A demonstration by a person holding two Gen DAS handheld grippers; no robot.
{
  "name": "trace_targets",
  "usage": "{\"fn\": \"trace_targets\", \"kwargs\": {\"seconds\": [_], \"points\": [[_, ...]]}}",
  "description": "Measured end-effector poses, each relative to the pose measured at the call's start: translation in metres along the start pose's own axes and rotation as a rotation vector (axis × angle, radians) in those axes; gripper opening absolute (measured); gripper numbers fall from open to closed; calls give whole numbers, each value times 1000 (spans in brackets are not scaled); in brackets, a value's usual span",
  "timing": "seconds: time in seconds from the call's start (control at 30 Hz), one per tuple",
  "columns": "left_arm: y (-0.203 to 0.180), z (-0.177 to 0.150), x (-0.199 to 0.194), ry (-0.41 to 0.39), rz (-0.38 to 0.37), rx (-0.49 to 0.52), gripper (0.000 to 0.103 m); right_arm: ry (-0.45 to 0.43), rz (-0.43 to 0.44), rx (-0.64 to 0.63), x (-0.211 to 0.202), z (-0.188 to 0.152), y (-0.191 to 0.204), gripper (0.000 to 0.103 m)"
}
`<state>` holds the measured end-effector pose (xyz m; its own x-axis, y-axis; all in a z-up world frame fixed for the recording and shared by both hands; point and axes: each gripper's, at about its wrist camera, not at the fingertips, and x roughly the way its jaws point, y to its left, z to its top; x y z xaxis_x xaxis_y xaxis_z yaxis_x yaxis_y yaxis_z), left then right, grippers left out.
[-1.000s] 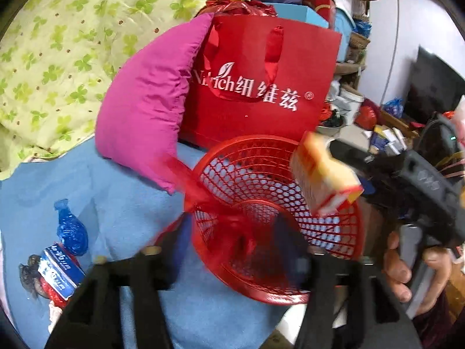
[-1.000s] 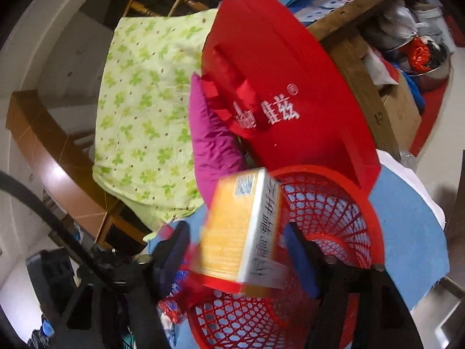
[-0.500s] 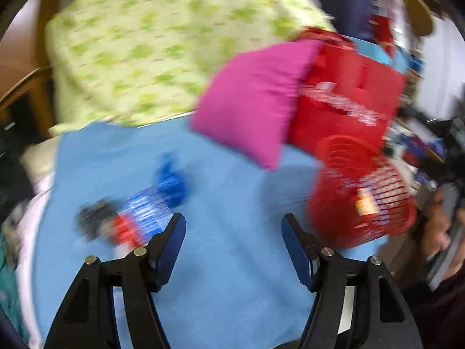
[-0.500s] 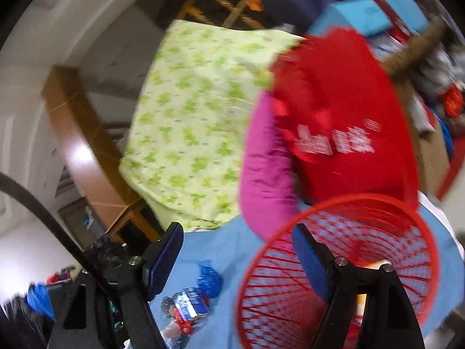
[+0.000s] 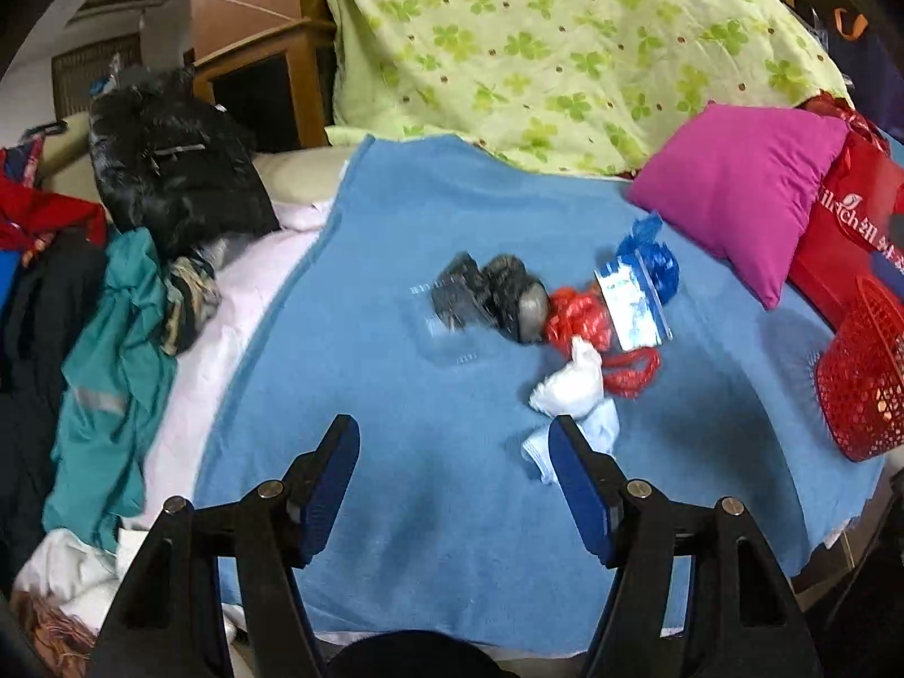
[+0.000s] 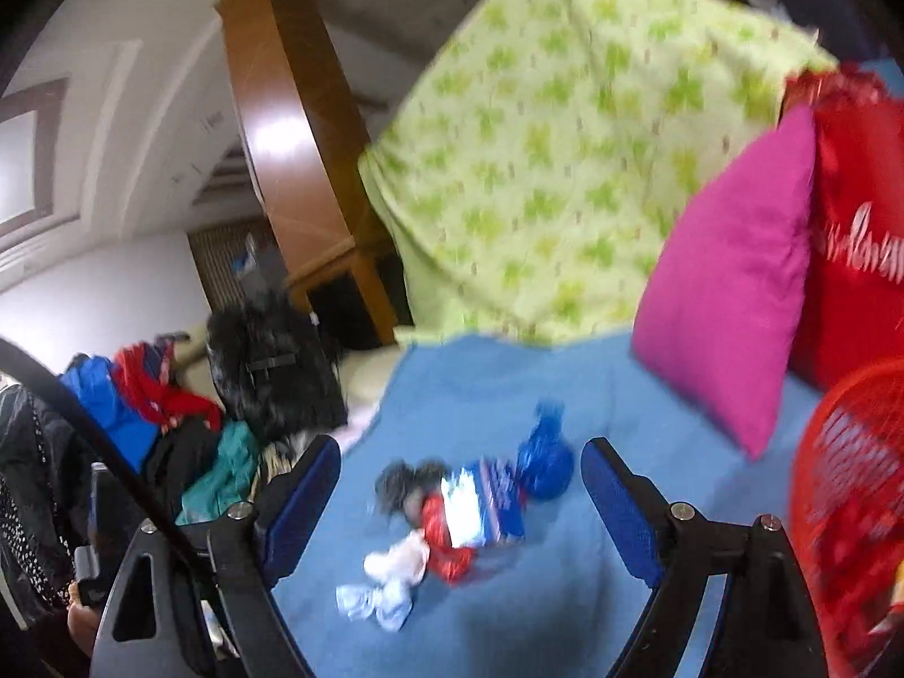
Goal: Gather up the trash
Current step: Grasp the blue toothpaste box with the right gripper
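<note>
- Left gripper (image 5: 452,474), at the bottom centre of its view, has its fingers spread wide over the blue blanket (image 5: 395,395), with nothing between them.
- Right gripper (image 6: 460,494) is opening its jaws, which are empty.
- The trash pile (image 5: 565,311) lies at centre frame.
- The red basket (image 5: 864,384) sits at the right edge.

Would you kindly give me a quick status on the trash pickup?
Left hand-held gripper open, empty. Right hand-held gripper opening, empty. Trash pile loose on blue blanket; red basket at its right. Nothing in the way.
</note>
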<state>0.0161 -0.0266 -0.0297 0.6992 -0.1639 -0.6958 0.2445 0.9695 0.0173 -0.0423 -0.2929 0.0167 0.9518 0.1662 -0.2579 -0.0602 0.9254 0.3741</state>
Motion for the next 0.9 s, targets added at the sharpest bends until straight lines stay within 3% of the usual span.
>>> {"fn": "trace_targets", "kwargs": {"seconds": [0.2, 0.4, 0.67, 0.9], "points": [[-12, -19, 16, 38, -49, 18, 70, 170, -59, 94, 59, -19, -17, 89], [-18, -28, 33, 75, -90, 34, 70, 309, -90, 103, 109, -37, -18, 89], [-18, -34, 53, 114, -154, 51, 70, 393, -85, 27, 175, -47, 7, 89], [-14, -35, 67, 138, -179, 48, 70, 467, -226, 11, 232, -64, 5, 89]]}}
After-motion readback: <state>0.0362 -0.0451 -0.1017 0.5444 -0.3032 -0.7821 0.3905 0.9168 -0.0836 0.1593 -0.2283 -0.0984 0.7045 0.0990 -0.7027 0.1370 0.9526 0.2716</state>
